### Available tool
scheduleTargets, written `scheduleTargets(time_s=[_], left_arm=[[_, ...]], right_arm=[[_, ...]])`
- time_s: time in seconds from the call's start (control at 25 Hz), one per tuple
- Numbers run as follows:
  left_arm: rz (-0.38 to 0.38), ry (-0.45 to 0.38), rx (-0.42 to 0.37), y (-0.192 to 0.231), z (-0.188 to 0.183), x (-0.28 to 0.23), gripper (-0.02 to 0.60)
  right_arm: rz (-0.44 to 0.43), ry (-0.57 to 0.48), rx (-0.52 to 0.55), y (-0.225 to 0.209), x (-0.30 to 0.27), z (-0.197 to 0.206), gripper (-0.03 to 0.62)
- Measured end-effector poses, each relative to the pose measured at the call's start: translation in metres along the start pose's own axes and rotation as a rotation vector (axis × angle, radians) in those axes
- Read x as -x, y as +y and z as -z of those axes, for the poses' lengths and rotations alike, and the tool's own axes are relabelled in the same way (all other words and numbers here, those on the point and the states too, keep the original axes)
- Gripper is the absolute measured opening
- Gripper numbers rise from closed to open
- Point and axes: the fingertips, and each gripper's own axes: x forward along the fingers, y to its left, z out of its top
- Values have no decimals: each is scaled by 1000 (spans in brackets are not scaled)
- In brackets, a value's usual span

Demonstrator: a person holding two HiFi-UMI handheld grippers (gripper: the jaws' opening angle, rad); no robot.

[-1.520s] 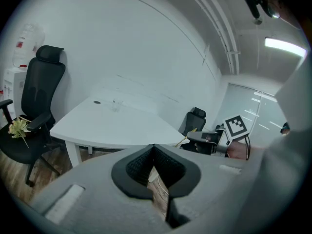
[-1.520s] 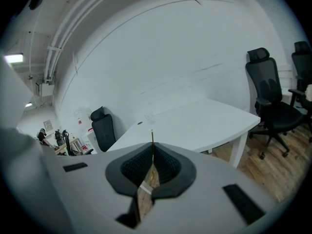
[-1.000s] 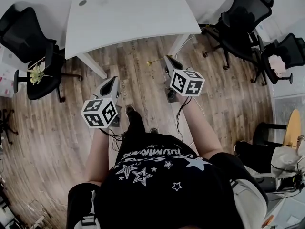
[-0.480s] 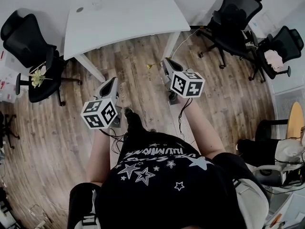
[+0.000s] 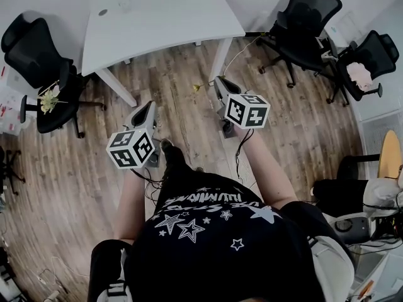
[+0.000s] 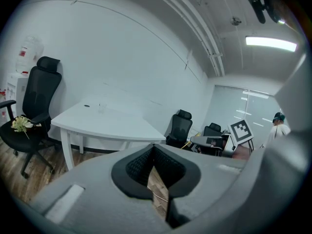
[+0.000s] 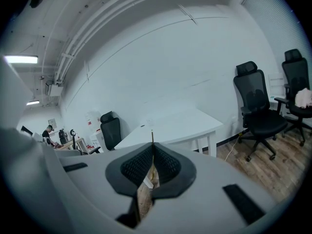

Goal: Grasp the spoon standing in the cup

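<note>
The right tongs [image 7: 152,149] pinch the thin spoon [image 7: 152,135] (its tip projects past the pads). The left tongs [image 6: 153,150] are pressed together.

Person wears black top [image 5: 208,231] printed with white stars and lettering; grey left gripper [image 5: 150,106] and right gripper [image 5: 219,80] bear black-and-white marker cubes [image 5: 131,148], black cables [image 5: 238,151].

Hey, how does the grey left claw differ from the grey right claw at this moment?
The grey left claw has its jaws together on nothing, while the grey right claw is shut on a thin stick that pokes up past its tips. In the head view, the right claw reaches nearer the white table than the left claw does. Both are closed and held over the wooden floor.
</note>
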Motion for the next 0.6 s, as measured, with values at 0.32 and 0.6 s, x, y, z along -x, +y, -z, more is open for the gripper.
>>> scheduleTargets(time_s=[0.32,0.6], left_arm=[[17,18,-11,-16,8,2,8],[25,26,-23,-22,18,7,8]], right_arm=[[-4,-20,-35,-1,20,3,15],[-2,-12,-46,-1,24,17,15]])
